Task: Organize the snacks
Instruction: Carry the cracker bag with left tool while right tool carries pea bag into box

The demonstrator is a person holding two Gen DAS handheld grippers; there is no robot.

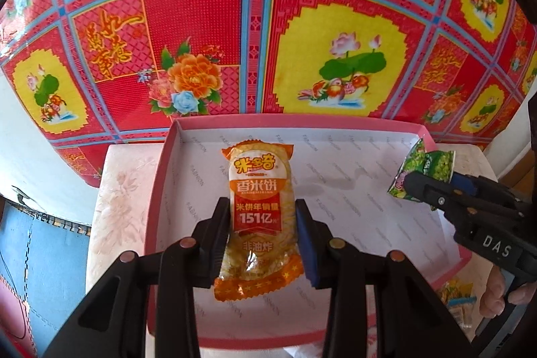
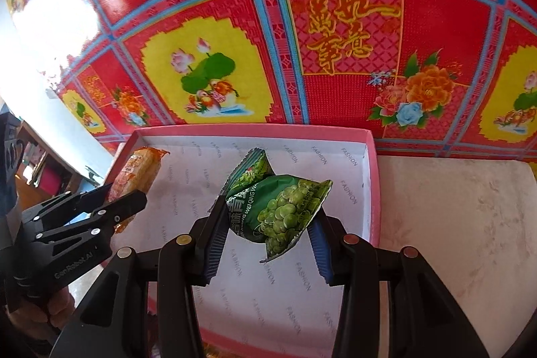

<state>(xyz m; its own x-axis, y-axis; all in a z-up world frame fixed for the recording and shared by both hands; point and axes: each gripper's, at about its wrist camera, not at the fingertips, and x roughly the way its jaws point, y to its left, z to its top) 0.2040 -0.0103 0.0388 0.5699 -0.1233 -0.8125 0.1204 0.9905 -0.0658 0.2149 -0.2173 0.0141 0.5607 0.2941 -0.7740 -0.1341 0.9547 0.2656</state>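
1. The rice cracker packet [image 1: 258, 217] is showing orange ends, a clear middle and a red banner with white lettering.
2. The pea packet [image 2: 278, 210] is gleaming green, printed with pale green peas.
3. The box [image 1: 157, 190] is showing pink walls and a white lining with repeated grey words.
4. The backdrop cloth [image 1: 188, 15] is glowing red, with blue grid lines, yellow panels and orange flowers.
5. The gripper fingers [image 1: 214, 223] are looking black, with blue pads.

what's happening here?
A person is sorting snacks with two handheld grippers. The left gripper holds an orange rice cake pack, the right gripper a green pea pack. Both hang over the pink box, which looks empty.
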